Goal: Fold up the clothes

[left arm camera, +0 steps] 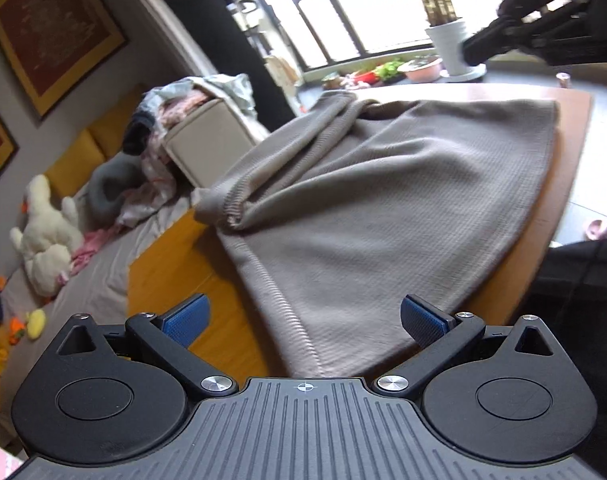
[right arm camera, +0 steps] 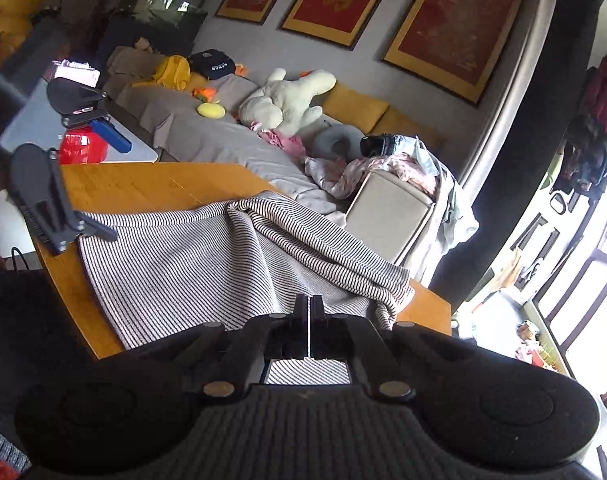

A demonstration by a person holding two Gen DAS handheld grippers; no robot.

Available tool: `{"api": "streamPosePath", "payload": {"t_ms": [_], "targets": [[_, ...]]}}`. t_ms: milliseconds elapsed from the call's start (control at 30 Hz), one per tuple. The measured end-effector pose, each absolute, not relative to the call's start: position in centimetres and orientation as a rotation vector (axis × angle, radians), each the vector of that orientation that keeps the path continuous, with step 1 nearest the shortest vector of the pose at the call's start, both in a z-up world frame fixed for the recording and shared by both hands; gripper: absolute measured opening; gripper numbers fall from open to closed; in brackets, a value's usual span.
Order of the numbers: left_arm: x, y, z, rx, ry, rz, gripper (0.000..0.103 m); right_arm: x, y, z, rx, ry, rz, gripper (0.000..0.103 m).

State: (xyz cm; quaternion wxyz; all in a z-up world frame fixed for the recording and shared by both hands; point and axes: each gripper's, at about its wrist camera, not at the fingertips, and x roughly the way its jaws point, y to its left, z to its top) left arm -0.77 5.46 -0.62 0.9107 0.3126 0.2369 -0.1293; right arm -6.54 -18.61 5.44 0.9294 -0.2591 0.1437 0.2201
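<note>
A finely striped grey-and-white garment lies spread on the wooden table, with a sleeve bunched along its left side. My left gripper hovers open over the garment's near hem, its blue pads wide apart and holding nothing. From the right wrist view the same garment covers the table, with the left gripper open at its far corner. My right gripper is shut above the garment's near edge, and I see no cloth between the fingers. It shows as a dark shape raised over the far end.
A sofa behind the table holds a white plush toy and small toys. A beige ottoman piled with clothes stands by the table corner. A white plant pot sits by the window. A red container stands past the table.
</note>
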Motion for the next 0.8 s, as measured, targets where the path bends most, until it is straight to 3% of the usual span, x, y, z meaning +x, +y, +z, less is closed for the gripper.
{"api": "streamPosePath", "payload": {"t_ms": [67,200,467,800], "targets": [[0.6,6.1,-0.6,0.641,0.490,-0.199,0.103,-7.8,-19.6,4.7,-0.560,0.299,0.436,0.004],[1.4,7.4,0.0,0.593,0.513,-0.183,0.103,-10.0,-21.1,2.7,-0.643,0.339,0.402,0.020],[1.6,8.8,1.3,0.525,0.524,-0.189,0.103,-10.2,-15.5,0.4,-0.694,0.385,0.648,0.028],[-1.0,9.6,1.6,0.539,0.512,-0.217,0.103,-7.3,-6.1,-0.4,-0.605,0.388,0.873,0.029]]}}
